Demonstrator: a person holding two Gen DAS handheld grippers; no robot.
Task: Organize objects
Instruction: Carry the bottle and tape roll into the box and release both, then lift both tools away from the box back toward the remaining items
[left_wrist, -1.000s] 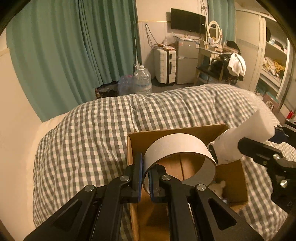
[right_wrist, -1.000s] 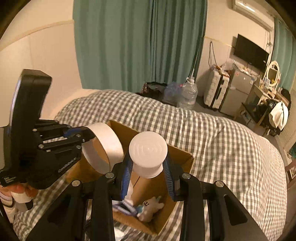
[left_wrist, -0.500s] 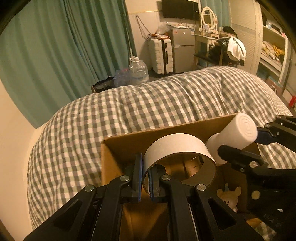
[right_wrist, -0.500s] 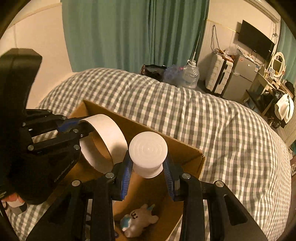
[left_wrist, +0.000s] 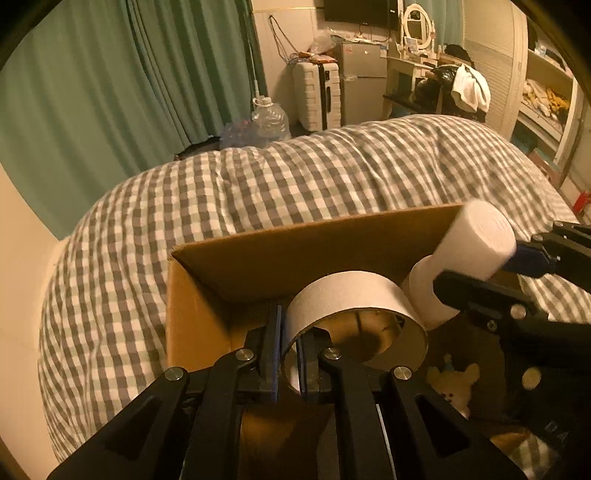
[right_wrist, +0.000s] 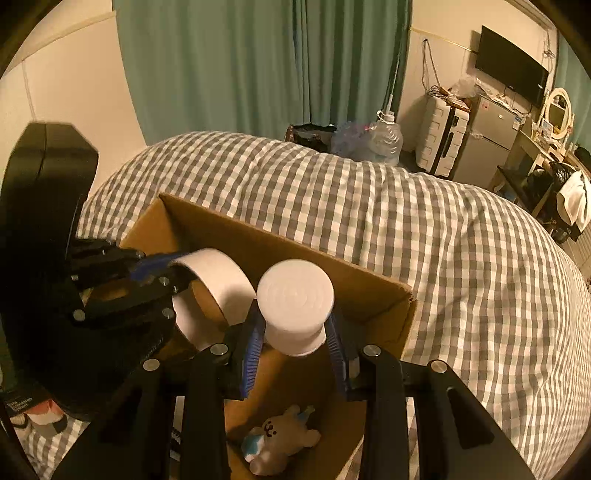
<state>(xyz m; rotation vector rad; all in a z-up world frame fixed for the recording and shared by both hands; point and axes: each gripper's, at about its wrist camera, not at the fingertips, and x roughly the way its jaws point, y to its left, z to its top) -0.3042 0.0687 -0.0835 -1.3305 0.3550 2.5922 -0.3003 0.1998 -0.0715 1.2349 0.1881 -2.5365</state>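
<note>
Checked bed (left_wrist: 332, 177), cardboard box (left_wrist: 295, 243) atop. Left tool (left_wrist: 288, 354) pinches tape roll (left_wrist: 351, 295) wall, over box: light, stiff. Right tool (right_wrist: 295, 343) clamps white bottle (right_wrist: 295, 299) below cap: probably light, smooth.

Grey-and-white checked duvet (right_wrist: 424, 236), brown cardboard box (right_wrist: 295, 254), green curtains (right_wrist: 258, 62), white bottle (right_wrist: 295, 299)

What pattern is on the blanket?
Grey and white checks on the blanket, clearest in the right wrist view.
</note>
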